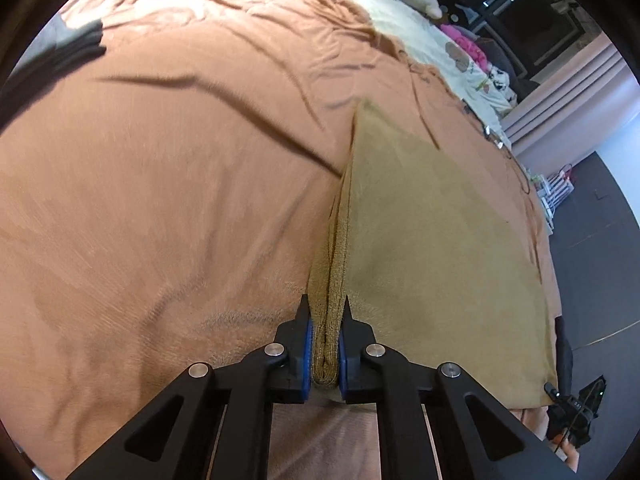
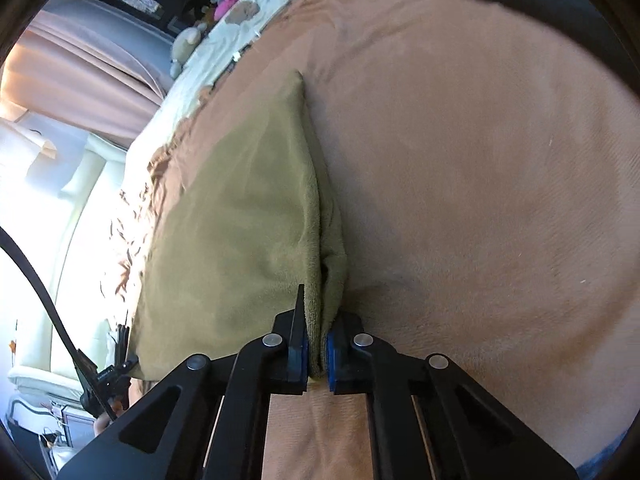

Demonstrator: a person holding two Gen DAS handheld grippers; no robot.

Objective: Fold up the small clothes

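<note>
A bed (image 1: pixel 160 200) with a rust-orange blanket filled each frame. At lower centre, the left gripper (image 1: pixel 325 316) and right gripper (image 2: pixel 318 312) each pinched an olive-tan cloth (image 1: pixel 420 240), likely lifting its edge to fold.

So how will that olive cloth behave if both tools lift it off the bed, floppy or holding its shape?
Likely floppy: the olive cloth bunches into soft folds between the left tool fingers, and likewise at the right tool. Probably light, since a small pinch holds its edge. Its fuzzy knit should resist slipping on the orange bedspread.
</note>
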